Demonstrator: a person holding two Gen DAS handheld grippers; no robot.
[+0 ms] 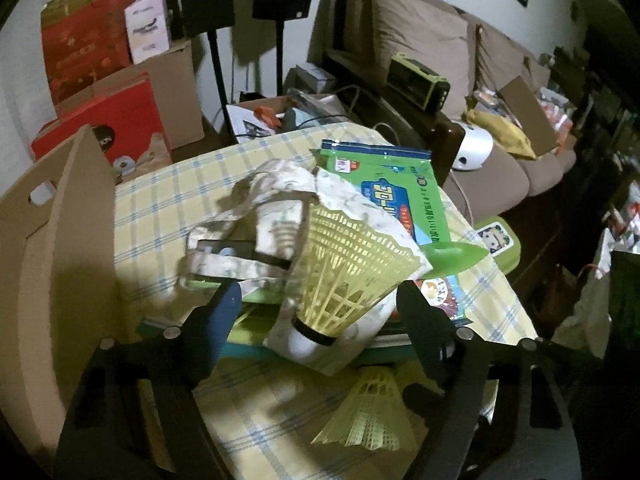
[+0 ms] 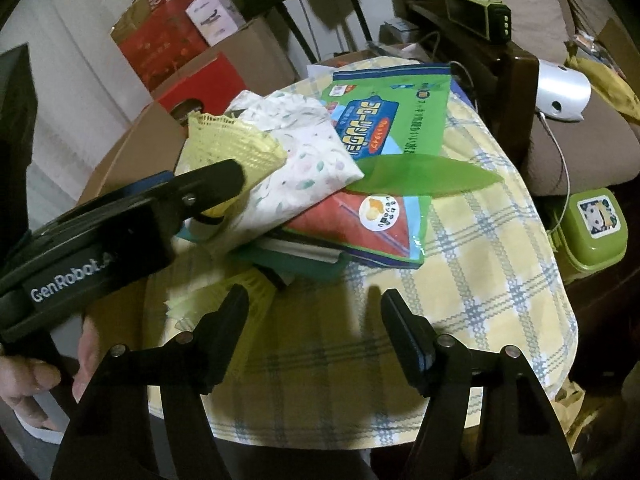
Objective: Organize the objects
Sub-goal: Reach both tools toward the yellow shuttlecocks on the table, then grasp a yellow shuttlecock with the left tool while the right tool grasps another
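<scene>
Sitting between the fingers of the left tongs [image 1: 320, 308], a yellow shuttlecock [image 1: 344, 276] fills the lower middle of the left wrist view: a pale yellow plastic mesh skirt flaring up and to the right, a black band under it and a white rounded cork at the bottom. The fingers stand wide on either side of it, and whether they actually touch it I cannot tell; in the right wrist view the same tongs [image 2: 208, 200] come in from the left edge with the skirt [image 2: 232, 148] just beyond their dark tip. A second yellow shuttlecock [image 1: 368, 412] lies on its side low in the left view, on the worktop [image 1: 168, 200], which is covered by a yellow cloth with blue checks.

Behind the first shuttlecock is a crumpled white cloth bag [image 2: 304, 152] with small coloured flecks, draped over a green packet with blue and yellow lettering [image 2: 384, 116]. A green translucent leaf-shaped piece [image 2: 432, 180] lies across the packet, above a red-and-blue packet [image 2: 360, 228] resting on a dark green book-like stack [image 2: 296, 260].

The right tongs [image 2: 316, 320] are spread open over bare cloth at the bottom of their view, holding nothing. A cardboard box flap [image 1: 52, 240] stands at the left edge; a green lunch box [image 2: 592, 228] sits at the right, off the worktop.
</scene>
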